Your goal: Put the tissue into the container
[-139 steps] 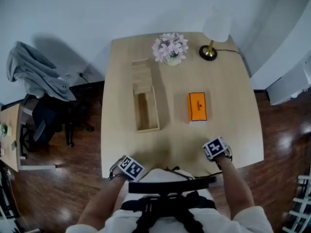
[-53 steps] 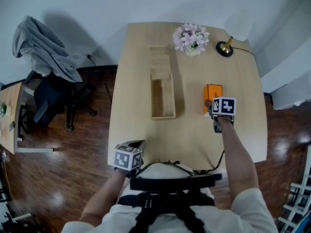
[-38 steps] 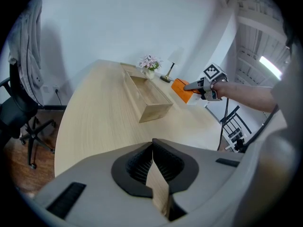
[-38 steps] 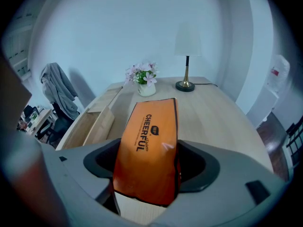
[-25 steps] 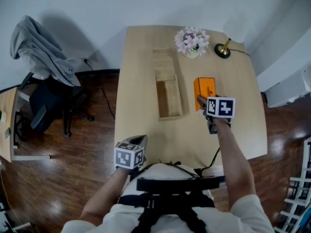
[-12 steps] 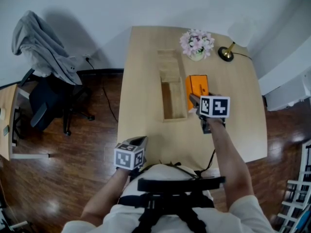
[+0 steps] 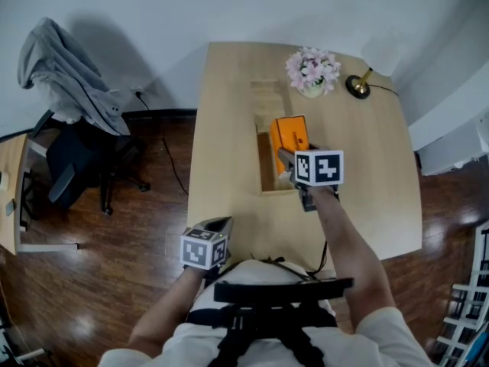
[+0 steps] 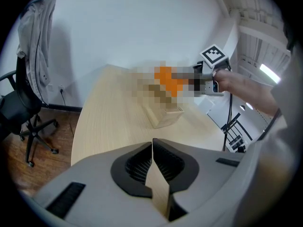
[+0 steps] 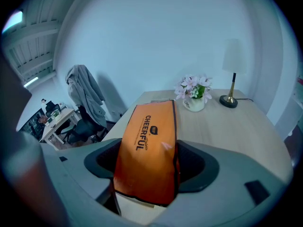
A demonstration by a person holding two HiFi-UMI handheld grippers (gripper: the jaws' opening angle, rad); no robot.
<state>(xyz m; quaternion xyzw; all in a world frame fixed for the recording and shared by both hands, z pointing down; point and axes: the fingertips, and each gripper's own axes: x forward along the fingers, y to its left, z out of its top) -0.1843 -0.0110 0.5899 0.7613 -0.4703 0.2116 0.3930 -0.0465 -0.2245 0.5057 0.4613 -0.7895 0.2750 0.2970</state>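
The right gripper (image 7: 295,157) is clamping the orange tissue pack (image 7: 289,133) and holding it just above the container (image 7: 275,191) mid-table, long axes seemingly roughly aligned. The left gripper (image 8: 152,167) is idling closed by the table's near edge.

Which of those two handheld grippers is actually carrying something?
The right gripper: its jaws clamp the orange tissue pack, near the wooden container. The left gripper is shut and empty.

Tissue pack (image 7: 290,132): orange, black lettering. Container (image 7: 262,163): pale wood, matching the table (image 7: 229,113). Flowers (image 7: 312,69), far right: pink-white. Jacket (image 7: 65,71), left: grey, on a black chair (image 7: 72,163).
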